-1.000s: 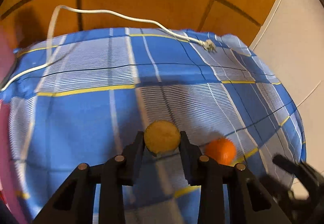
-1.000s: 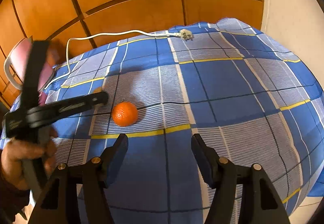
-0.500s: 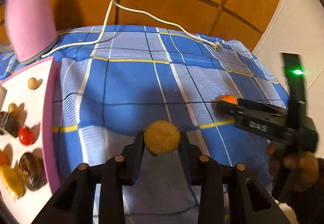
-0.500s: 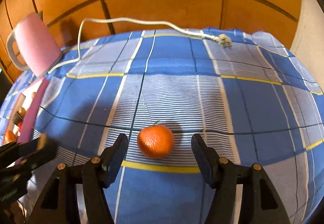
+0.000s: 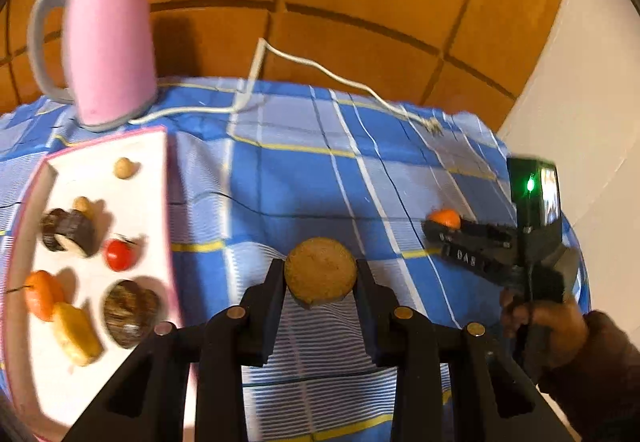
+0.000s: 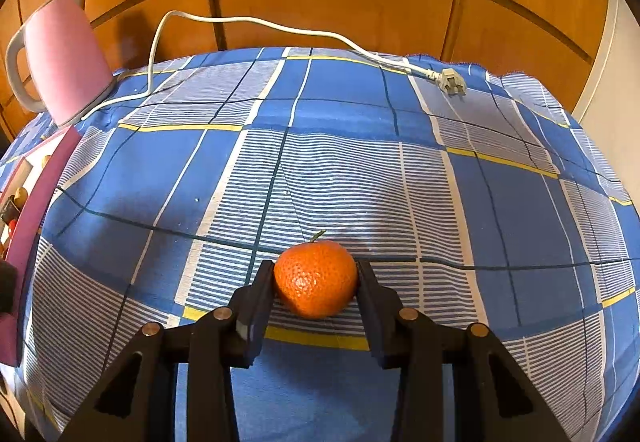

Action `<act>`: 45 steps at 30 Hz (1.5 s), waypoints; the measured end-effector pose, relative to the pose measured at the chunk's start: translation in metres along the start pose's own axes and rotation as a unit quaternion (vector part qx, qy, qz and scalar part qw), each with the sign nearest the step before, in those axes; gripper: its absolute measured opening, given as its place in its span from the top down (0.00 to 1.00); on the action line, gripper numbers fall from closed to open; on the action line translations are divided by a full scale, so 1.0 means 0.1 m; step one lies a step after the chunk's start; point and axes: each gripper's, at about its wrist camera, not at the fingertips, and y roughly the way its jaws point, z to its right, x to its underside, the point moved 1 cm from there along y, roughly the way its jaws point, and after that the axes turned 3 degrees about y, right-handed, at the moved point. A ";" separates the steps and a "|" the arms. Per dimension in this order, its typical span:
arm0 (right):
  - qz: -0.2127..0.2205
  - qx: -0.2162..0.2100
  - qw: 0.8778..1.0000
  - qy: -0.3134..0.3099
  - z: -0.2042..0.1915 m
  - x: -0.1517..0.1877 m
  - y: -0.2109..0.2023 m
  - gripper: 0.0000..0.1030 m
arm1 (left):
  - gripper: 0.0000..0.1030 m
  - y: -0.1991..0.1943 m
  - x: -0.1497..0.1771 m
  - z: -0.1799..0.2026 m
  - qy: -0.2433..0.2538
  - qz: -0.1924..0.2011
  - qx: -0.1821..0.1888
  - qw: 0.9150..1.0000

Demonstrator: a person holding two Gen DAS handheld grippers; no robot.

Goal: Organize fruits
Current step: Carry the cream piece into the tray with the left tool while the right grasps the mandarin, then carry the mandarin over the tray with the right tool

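Observation:
My left gripper (image 5: 320, 274) is shut on a round yellow-brown fruit (image 5: 320, 269) and holds it above the blue checked cloth, to the right of the white tray (image 5: 148, 146) with its pink rim. My right gripper (image 6: 316, 278) is shut on an orange mandarin (image 6: 315, 277) that rests on the cloth. The right gripper also shows in the left wrist view (image 5: 434, 230) with the mandarin (image 5: 444, 217) at its tip. The tray holds several items, among them a red tomato (image 5: 119, 255) and another mandarin (image 5: 39, 295).
A pink kettle (image 5: 108, 54) stands at the back left behind the tray; it also shows in the right wrist view (image 6: 64, 58). Its white cord (image 6: 256, 22) runs along the back of the table to a plug (image 6: 451, 81). Wooden panels stand behind the table.
My left gripper has swung left with its fruit, bringing the tray and kettle into view. My right gripper has moved in around the mandarin and shut on it.

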 end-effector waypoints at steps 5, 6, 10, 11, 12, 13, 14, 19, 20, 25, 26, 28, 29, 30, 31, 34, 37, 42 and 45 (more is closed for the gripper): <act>0.001 0.011 1.000 -0.007 -0.04 0.01 0.00 0.61 | 0.67 -0.17 -0.15 -0.52 -0.051 0.017 -0.025 0.998; 0.001 0.010 1.000 -0.006 -0.04 0.01 0.00 0.61 | 0.67 -0.18 -0.18 -0.62 -0.060 0.017 -0.029 0.998; 0.002 0.007 1.000 -0.007 -0.03 0.02 -0.01 0.61 | 0.67 -0.15 -0.34 -1.06 -0.107 0.008 -0.035 0.994; 0.002 0.007 1.000 -0.008 -0.03 0.02 -0.01 0.61 | 0.67 -0.12 -0.39 -1.15 -0.112 0.009 -0.041 0.993; 0.002 0.007 1.000 -0.009 -0.03 0.03 -0.01 0.61 | 0.67 -0.09 -0.44 -1.21 -0.112 0.008 -0.050 0.992; 0.002 0.007 1.000 -0.010 -0.04 0.03 -0.01 0.61 | 0.67 -0.06 -0.48 -1.26 -0.113 0.007 -0.056 0.992; 0.002 0.006 1.000 -0.010 -0.03 0.03 -0.01 0.61 | 0.67 -0.01 -0.54 -1.31 -0.113 0.007 -0.060 0.992; 0.001 0.003 1.000 -0.007 -0.02 0.03 -0.02 0.61 | 0.67 0.29 -0.61 -1.46 -0.103 -0.018 -0.086 0.991; 0.001 0.002 1.000 -0.007 -0.02 0.03 -0.02 0.61 | 0.67 0.35 -0.61 -1.49 -0.104 -0.025 -0.096 0.990; 0.000 0.000 1.000 -0.006 -0.02 0.03 -0.02 0.61 | 0.64 0.46 -0.56 -1.52 -0.102 -0.035 -0.116 0.987; -0.001 0.000 1.000 -0.006 -0.02 0.03 -0.02 0.61 | 0.64 0.44 -0.55 -1.52 -0.101 -0.031 -0.117 0.987; 0.000 0.001 1.000 -0.004 -0.01 0.03 -0.02 0.61 | 0.64 0.34 -0.50 -1.47 -0.098 -0.019 -0.132 0.986; 0.000 0.001 1.000 -0.003 -0.01 0.04 -0.02 0.61 | 0.64 0.26 -0.47 -1.44 -0.096 -0.009 -0.142 0.985; 0.000 0.001 1.000 -0.002 -0.01 0.04 -0.02 0.61 | 0.64 0.20 -0.45 -1.43 -0.096 -0.003 -0.146 0.985; 0.000 0.001 1.000 -0.001 -0.01 0.04 -0.02 0.61 | 0.63 0.14 -0.42 -1.41 -0.096 0.003 -0.150 0.984; -0.001 0.003 1.000 0.000 -0.01 0.05 -0.01 0.61 | 0.57 -0.10 -0.31 -1.34 -0.096 0.027 -0.160 0.982; -0.002 0.005 1.000 -0.002 -0.01 0.04 -0.01 0.61 | 0.56 -0.30 -0.19 -1.27 -0.099 0.040 -0.161 0.981; -0.003 0.009 1.000 -0.007 -0.03 0.04 -0.01 0.61 | 0.54 -0.48 0.04 -1.21 -0.101 0.031 -0.162 0.981; -0.004 0.011 1.000 -0.009 -0.03 0.03 -0.01 0.61 | 0.53 -0.53 0.16 -1.17 -0.101 0.025 -0.163 0.981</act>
